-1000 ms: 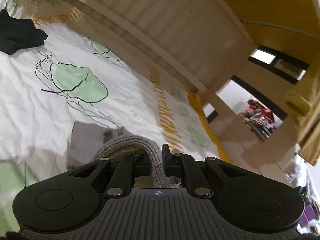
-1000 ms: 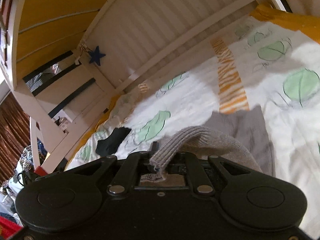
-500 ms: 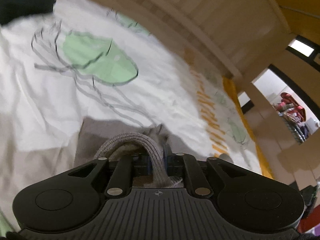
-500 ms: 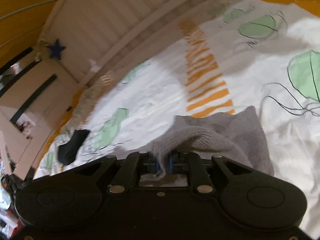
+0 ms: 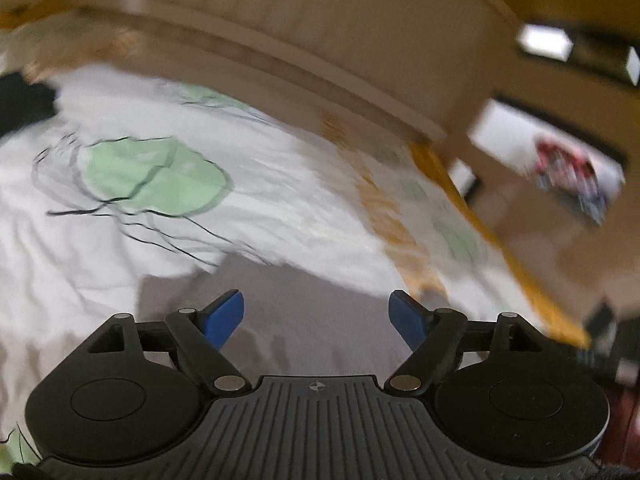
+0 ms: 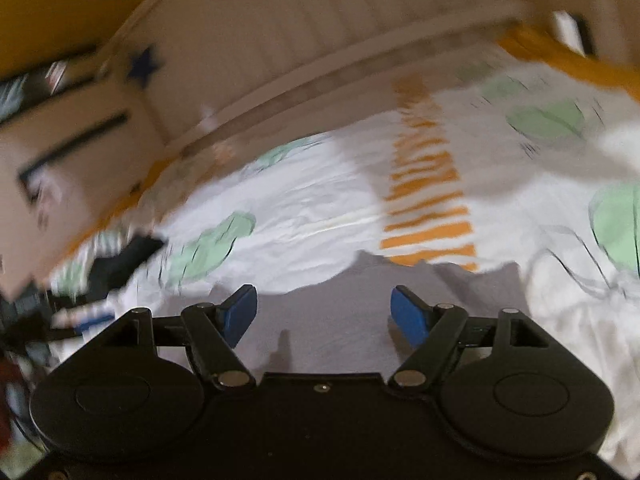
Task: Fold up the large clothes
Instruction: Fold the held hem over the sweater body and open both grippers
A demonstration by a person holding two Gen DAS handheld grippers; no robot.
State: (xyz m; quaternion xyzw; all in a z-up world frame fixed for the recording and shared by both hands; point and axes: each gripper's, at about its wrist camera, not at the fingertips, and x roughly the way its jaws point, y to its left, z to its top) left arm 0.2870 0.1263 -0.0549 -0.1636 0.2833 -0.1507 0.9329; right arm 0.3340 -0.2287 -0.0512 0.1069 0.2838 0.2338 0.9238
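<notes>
**Both claws parting above the grey garment on the bed**

Your left claw (image 5: 316, 316) has its blue pads (image 5: 224, 318) spread wide and opening further, with nothing pinched between them. The grey garment (image 5: 304, 300) lies flat on the bed's white duvet (image 5: 280, 184), directly beneath the gap. Your right claw (image 6: 324, 314) is likewise apart and widening, empty, over the same grey garment (image 6: 340, 312). In the right view an orange striped band (image 6: 428, 208) sits at 12 o'clock from the cloth, a dark item (image 6: 128, 256) at 9 o'clock. A blue star (image 6: 142, 65) marks the wooden bed frame (image 6: 320, 40). Blur leaves no writing readable.
</notes>
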